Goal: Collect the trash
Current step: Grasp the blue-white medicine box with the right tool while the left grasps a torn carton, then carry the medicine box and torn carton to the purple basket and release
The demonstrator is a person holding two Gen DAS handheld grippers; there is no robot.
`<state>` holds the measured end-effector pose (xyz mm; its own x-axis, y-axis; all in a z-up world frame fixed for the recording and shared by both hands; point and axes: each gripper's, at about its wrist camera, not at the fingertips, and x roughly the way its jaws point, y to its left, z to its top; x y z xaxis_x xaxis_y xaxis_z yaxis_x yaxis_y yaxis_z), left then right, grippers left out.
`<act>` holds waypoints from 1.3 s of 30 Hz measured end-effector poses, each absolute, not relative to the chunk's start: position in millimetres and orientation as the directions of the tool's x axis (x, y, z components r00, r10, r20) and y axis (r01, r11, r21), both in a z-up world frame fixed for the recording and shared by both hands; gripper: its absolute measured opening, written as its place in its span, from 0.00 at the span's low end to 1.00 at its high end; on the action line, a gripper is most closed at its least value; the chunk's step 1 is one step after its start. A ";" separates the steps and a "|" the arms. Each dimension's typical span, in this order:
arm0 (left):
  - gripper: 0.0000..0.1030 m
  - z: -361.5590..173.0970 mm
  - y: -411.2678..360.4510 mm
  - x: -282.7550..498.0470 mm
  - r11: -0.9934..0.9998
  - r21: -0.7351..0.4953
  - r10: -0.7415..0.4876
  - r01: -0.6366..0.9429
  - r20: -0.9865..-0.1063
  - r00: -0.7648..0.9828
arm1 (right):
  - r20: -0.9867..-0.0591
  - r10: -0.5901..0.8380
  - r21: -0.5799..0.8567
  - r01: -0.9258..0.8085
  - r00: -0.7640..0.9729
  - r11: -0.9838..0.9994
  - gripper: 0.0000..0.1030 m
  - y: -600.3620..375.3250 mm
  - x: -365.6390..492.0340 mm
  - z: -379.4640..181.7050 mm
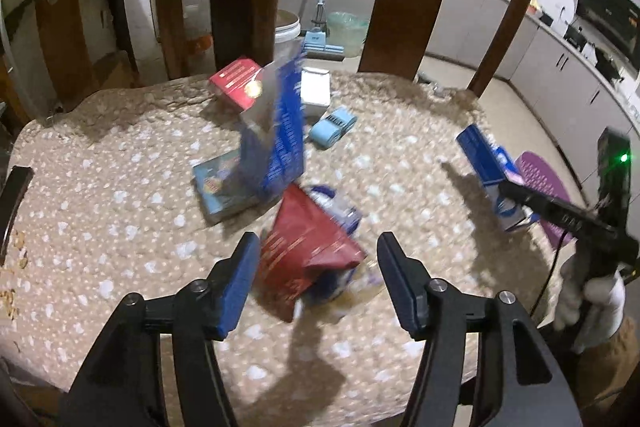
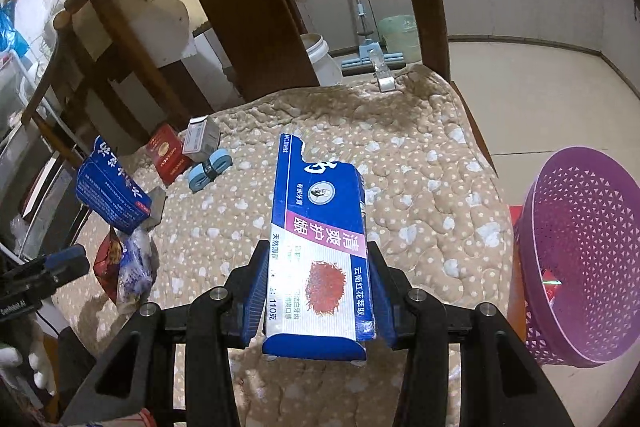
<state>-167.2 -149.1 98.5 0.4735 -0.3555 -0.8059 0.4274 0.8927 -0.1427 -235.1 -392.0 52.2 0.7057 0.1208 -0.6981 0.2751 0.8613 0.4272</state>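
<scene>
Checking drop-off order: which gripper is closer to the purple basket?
Right. The right gripper, its fingers shut on the blue toothpaste box, is just beside the purple basket. The left gripper is open over the red wrapper, farther away across the cushion.

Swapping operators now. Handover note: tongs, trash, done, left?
Right tongs: shut on the torn blue-and-white toothpaste carton, not yet over the purple perforated plastic basket.
Left tongs: open above the crumpled red foil packet, gripping nothing.
Basket sits on the floor beside the quilted table; contents unclear.
Left on table: red packet, tall blue pouch, red box, white box.
</scene>
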 end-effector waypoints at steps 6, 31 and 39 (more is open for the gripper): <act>0.71 100.9 -133.2 -153.2 0.905 -0.183 -0.368 0.384 -0.790 0.490 | -0.706 0.131 0.429 0.273 0.696 0.861 0.48 -388.3 -231.9 47.3; 0.28 148.2 -225.7 -140.7 0.828 -0.182 -0.481 0.530 -0.717 0.505 | -0.665 0.050 0.464 0.361 0.745 0.809 0.48 -430.9 -264.9 59.2; 0.29 156.9 -304.7 -159.8 0.719 -0.243 -0.587 0.651 -0.713 0.382 | -0.650 -0.042 0.509 0.476 0.759 0.718 0.48 -483.7 -309.9 60.2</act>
